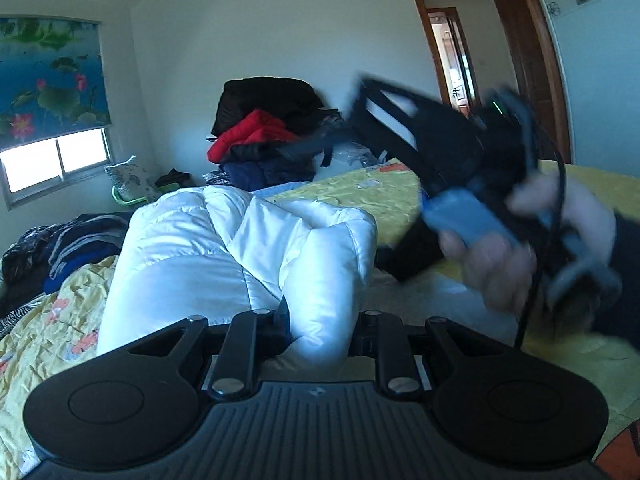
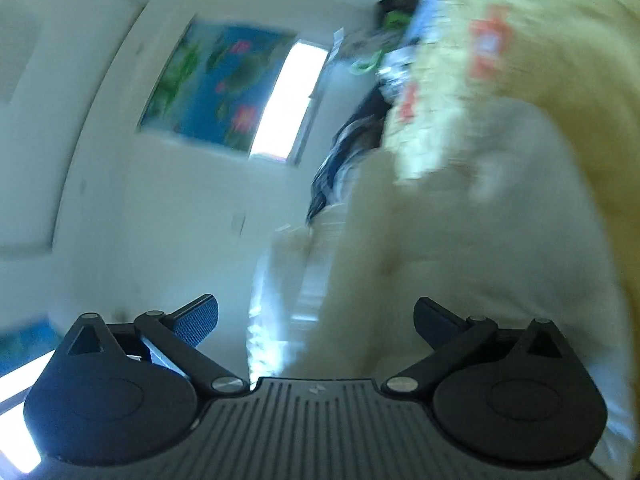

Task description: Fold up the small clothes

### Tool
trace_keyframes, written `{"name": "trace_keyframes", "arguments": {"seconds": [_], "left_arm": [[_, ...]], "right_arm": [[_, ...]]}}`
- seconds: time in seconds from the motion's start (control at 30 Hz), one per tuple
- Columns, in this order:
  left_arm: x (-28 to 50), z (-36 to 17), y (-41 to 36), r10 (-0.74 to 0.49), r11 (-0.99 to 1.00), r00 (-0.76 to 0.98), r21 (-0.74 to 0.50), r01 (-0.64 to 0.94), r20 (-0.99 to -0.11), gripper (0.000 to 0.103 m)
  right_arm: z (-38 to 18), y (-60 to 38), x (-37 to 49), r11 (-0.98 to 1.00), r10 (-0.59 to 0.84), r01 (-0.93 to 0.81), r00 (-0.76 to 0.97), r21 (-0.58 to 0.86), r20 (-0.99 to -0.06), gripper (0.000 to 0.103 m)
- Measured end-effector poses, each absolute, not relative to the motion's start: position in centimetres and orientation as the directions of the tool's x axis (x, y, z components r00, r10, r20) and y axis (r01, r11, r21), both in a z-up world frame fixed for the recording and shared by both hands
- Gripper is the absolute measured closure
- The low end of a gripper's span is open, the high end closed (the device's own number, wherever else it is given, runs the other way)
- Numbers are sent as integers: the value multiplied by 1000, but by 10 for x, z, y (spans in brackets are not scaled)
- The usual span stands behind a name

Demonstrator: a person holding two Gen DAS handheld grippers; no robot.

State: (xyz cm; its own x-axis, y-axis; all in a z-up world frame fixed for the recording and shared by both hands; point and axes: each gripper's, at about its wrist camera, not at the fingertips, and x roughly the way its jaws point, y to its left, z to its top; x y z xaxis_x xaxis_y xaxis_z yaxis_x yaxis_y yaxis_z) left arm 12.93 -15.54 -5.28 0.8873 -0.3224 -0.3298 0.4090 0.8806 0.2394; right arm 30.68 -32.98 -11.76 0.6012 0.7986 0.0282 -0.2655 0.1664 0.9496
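Note:
A white puffy jacket (image 1: 224, 248) is bunched up on the yellow quilt (image 1: 384, 196) of a bed. My left gripper (image 1: 320, 320) is shut on a fold of it, and the fabric hides the fingertips. A person's hand (image 1: 500, 256) holds my right gripper (image 1: 356, 112) above the bed at the right; it is blurred and its jaws point left. In the right wrist view, which is rolled and blurred, my right gripper (image 2: 316, 316) is open with nothing between its pads. A pale garment (image 2: 440, 260) lies ahead of it, beside the quilt (image 2: 540, 40).
A heap of black, red and navy clothes (image 1: 272, 136) rises at the far side of the bed. More dark clothes (image 1: 60, 248) lie at the left edge. A window (image 1: 56, 160) is at the left and a wooden doorway (image 1: 520, 60) at the right.

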Motion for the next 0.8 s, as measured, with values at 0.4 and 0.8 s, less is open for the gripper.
{"name": "trace_keyframes", "arguments": {"seconds": [0.4, 0.8], "left_arm": [[134, -57, -159, -357, 871, 869, 213, 442, -342, 82], [159, -77, -180, -512, 799, 717, 45, 600, -474, 82]], "right_arm": [[-73, -288, 349, 403, 868, -385, 450, 830, -212, 61], [-83, -349, 317, 567, 783, -355, 511, 743, -353, 70]]}}
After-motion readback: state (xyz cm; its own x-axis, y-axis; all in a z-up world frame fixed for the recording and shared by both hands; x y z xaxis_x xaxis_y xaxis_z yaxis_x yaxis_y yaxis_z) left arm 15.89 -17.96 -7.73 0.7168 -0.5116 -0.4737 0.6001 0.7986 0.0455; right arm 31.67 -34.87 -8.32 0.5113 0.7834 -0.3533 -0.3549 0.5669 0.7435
